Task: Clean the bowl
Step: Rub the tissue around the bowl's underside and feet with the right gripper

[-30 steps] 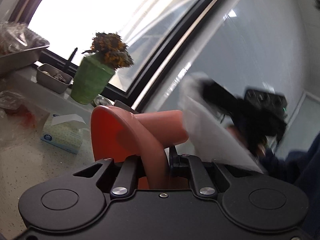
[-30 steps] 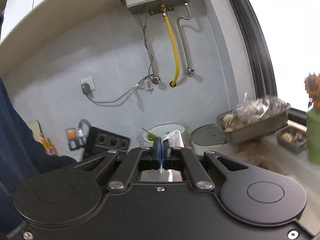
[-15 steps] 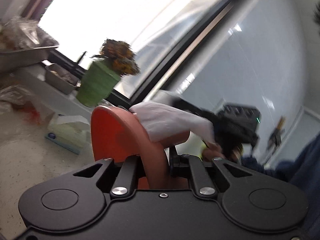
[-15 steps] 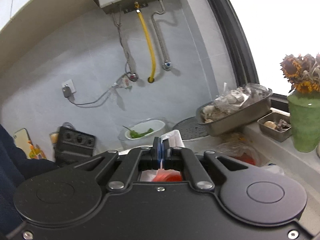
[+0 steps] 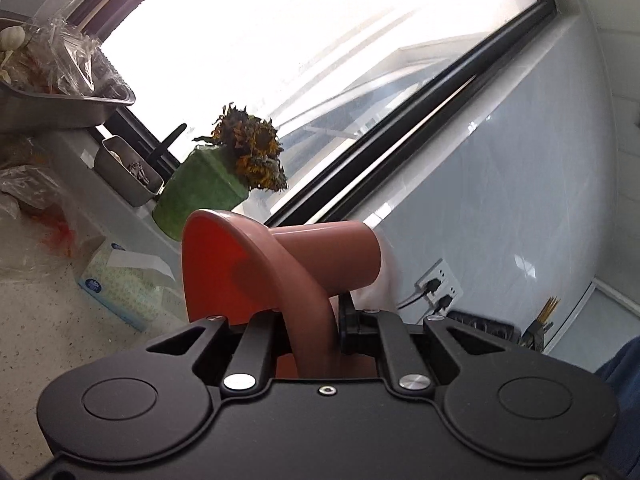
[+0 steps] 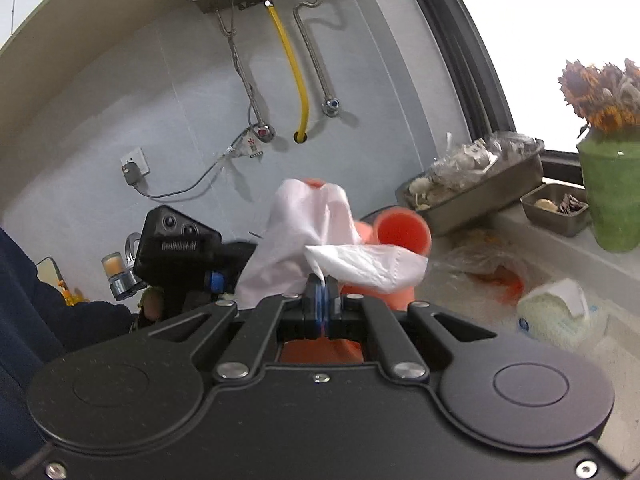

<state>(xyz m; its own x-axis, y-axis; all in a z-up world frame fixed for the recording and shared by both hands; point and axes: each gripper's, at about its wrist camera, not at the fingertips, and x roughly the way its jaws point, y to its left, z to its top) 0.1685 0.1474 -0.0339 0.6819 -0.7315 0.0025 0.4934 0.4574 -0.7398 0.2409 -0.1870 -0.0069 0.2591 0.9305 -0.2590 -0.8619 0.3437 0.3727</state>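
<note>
Two grippers share work: left gripper clamps orange footed bowl steady; right gripper pinches white tissue against bowl for wiping.

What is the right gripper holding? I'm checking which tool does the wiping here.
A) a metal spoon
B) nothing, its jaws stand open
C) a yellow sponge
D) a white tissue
D: in the right wrist view the right gripper is shut on a white tissue that drapes over the orange bowl.
</note>
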